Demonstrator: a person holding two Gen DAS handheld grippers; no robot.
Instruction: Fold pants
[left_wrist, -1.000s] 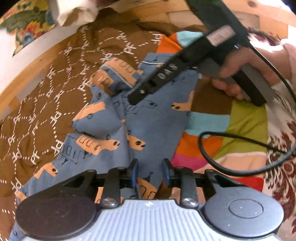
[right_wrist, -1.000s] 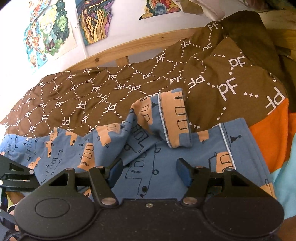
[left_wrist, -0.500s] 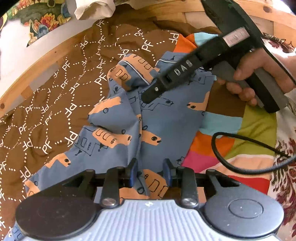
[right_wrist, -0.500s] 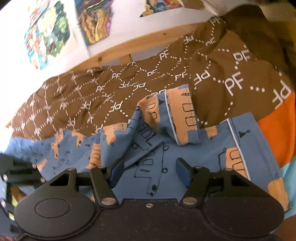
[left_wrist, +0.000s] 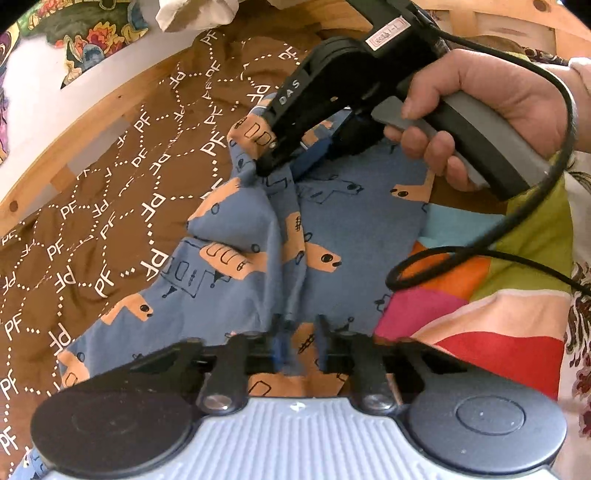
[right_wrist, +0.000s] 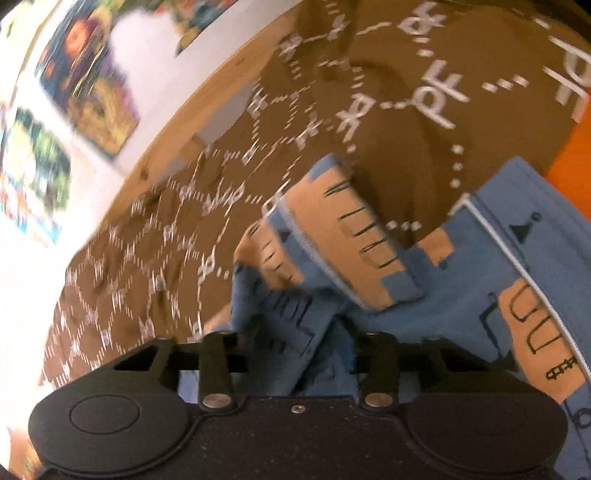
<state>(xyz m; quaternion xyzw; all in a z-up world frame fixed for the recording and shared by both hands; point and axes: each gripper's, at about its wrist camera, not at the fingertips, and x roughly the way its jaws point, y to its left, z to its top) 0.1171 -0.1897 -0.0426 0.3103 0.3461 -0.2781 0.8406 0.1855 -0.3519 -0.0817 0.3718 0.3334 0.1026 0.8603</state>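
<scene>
Pants (left_wrist: 258, 236) fabric bunched between both grippers' closing fingers (left_wrist: 277, 345).

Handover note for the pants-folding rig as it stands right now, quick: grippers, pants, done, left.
Left gripper: jaws have just been closing; now pinched on a ridge of the blue cotton pants with orange vehicle print at their near edge.
Right gripper: jaws have just been closing on a raised fold near the far cuff; fabric is between them, and the grip looks made but unconfirmed.
Pants: crumpled, partly spread on the brown quilt printed with white PF letters, one side over the multicoloured patchwork blanket.
Done: both pinch points taken.
Left: flatten, then every fold.
</scene>
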